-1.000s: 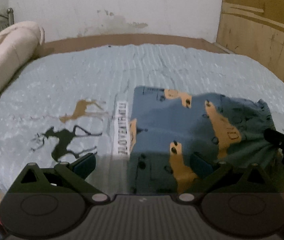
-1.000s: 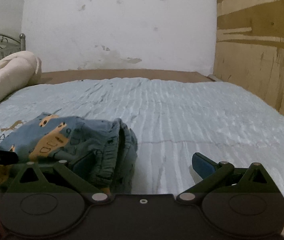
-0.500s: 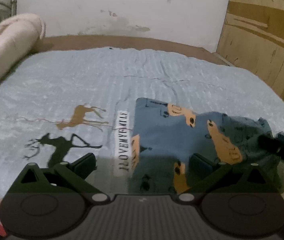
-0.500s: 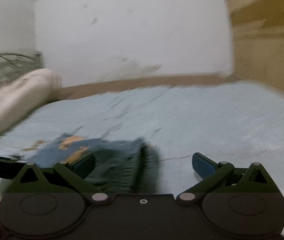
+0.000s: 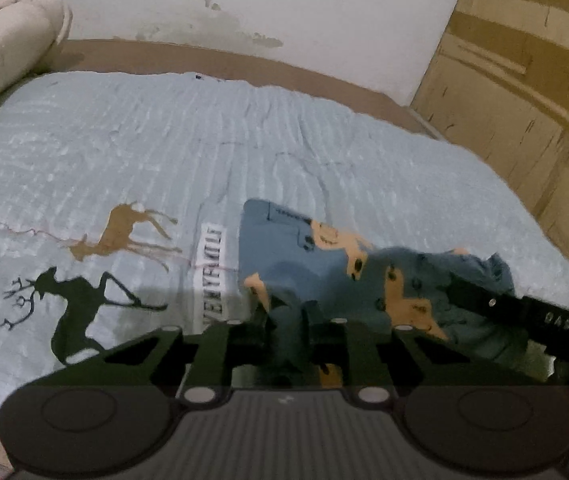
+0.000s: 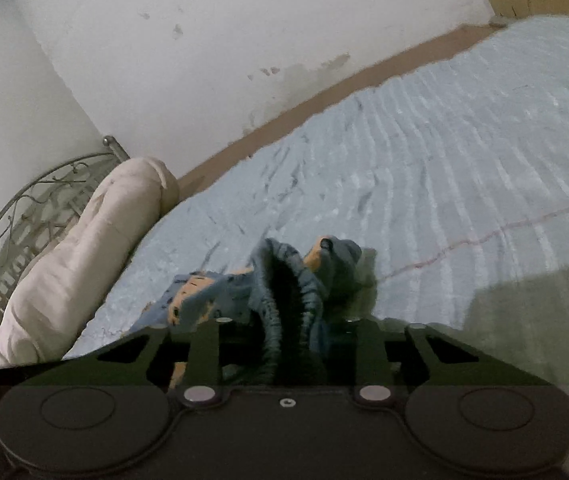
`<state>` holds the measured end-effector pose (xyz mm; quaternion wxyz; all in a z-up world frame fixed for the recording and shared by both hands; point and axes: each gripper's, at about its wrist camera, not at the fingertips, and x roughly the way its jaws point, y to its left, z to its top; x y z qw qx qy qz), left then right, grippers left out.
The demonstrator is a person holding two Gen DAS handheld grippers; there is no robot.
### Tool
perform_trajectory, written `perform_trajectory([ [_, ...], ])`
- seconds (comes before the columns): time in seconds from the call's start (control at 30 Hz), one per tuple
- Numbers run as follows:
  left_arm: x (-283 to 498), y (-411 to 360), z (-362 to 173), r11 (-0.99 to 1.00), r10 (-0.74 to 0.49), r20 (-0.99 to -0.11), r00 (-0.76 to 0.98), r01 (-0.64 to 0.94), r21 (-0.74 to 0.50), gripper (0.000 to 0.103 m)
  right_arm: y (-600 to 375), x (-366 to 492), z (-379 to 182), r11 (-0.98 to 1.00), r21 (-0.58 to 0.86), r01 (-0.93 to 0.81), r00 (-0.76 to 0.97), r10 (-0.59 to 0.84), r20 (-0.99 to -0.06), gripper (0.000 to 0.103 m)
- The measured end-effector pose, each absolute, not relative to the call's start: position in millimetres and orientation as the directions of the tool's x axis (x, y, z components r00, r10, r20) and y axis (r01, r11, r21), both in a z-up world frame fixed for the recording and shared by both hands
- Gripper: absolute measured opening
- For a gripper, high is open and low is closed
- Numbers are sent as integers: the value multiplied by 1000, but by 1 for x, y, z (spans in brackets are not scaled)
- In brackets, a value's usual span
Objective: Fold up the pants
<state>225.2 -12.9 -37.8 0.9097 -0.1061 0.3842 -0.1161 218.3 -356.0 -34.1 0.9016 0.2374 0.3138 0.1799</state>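
The blue pants (image 5: pixel 308 256) with orange prints lie folded on the light blue bedspread (image 5: pixel 164 152), near its front edge. My left gripper (image 5: pixel 286 328) is shut on the near left edge of the pants. My right gripper (image 6: pixel 286 332) is shut on the elastic waistband end of the pants (image 6: pixel 284 276), which bunches up between its jaws. The right gripper also shows in the left wrist view (image 5: pixel 524 312) as a dark bar at the pants' right side.
A rolled cream quilt (image 6: pixel 80 256) lies along the left side of the bed by a metal headboard (image 6: pixel 24 208). A white wall (image 5: pixel 244 4) is behind the bed and wooden panelling (image 5: pixel 524 80) is on the right. Deer prints (image 5: pixel 80 308) mark the bedspread.
Both grippers were open above the pants; now both have closed on the fabric, left on the near edge, right on the waistband end. The right wrist view has tilted.
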Motion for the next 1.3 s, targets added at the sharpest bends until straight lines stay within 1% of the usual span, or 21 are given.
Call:
perform_trajectory([
  [0.07, 226, -15, -32, 952, -295, -663, 688, 148, -269, 14, -352, 213, -26, 833, 515, -202, 758, 466, -456, 24],
  [0.23, 230, -16, -8, 960, -274, -595, 756, 172, -222, 14, -343, 220, -1, 842, 479, -248, 804, 455, -382, 24],
  [0.33, 241, -13, -1, 962, -263, -575, 775, 164, -219, 14, -339, 239, 6, 839, 481, -254, 813, 455, -363, 23],
  [0.4, 250, -11, -2, 964, -252, -577, 777, 151, -218, 14, -335, 251, 7, 839, 483, -252, 813, 454, -365, 24],
  [0.53, 262, -8, -13, 969, -228, -614, 755, 117, -216, 16, -328, 267, -1, 835, 496, -238, 798, 459, -390, 24],
  [0.6, 263, -7, -18, 970, -222, -628, 746, 104, -219, 17, -322, 271, -6, 843, 487, -229, 791, 453, -413, 26],
  [0.63, 263, -6, -20, 971, -217, -634, 742, 97, -220, 19, -319, 270, -9, 849, 480, -223, 789, 446, -423, 29],
  [0.67, 262, -5, -22, 972, -209, -639, 740, 87, -218, 32, -317, 270, -12, 856, 470, -214, 789, 435, -433, 38],
  [0.7, 261, -4, -22, 974, -201, -642, 739, 81, -212, 43, -317, 268, -13, 868, 455, -198, 795, 414, -444, 43],
  [0.73, 259, -2, -22, 975, -196, -640, 743, 77, -208, 61, -316, 265, -13, 879, 439, -186, 800, 395, -451, 53],
  [0.77, 254, -2, -21, 977, -186, -629, 755, 72, -202, 70, -317, 260, -13, 889, 422, -180, 811, 377, -448, 60],
  [0.8, 250, -1, -19, 978, -180, -620, 764, 71, -196, 72, -318, 256, -12, 895, 409, -179, 819, 366, -443, 63],
  [0.83, 244, -1, -16, 979, -177, -611, 771, 75, -189, 75, -318, 251, -11, 900, 399, -176, 825, 356, -439, 70],
  [0.87, 240, -1, -14, 980, -175, -607, 775, 79, -182, 81, -318, 244, -8, 905, 388, -173, 833, 345, -433, 77],
  [0.9, 235, -1, -11, 982, -170, -602, 780, 80, -173, 85, -318, 238, -6, 910, 376, -175, 840, 337, -425, 79],
  [0.97, 222, -1, -6, 985, -154, -579, 801, 78, -155, 97, -315, 223, 0, 924, 339, -177, 857, 314, -408, 88],
  [1.0, 215, -1, -3, 986, -146, -568, 810, 76, -145, 99, -313, 214, 3, 931, 319, -177, 866, 302, -399, 90],
  [1.03, 208, -1, -1, 988, -138, -557, 819, 73, -137, 102, -311, 204, 6, 939, 298, -174, 876, 286, -390, 96],
  [1.07, 198, 0, 2, 989, -127, -541, 831, 68, -128, 102, -309, 196, 8, 944, 283, -172, 882, 276, -383, 101],
  [1.23, 149, -1, 4, 998, -48, -489, 871, 27, -50, 102, -300, 144, 15, 963, 218, -156, 902, 229, -365, 102],
  [1.3, 130, -1, -2, 998, -62, -476, 877, 48, -41, 102, -296, 126, 14, 968, 201, -149, 902, 216, -373, 102],
])
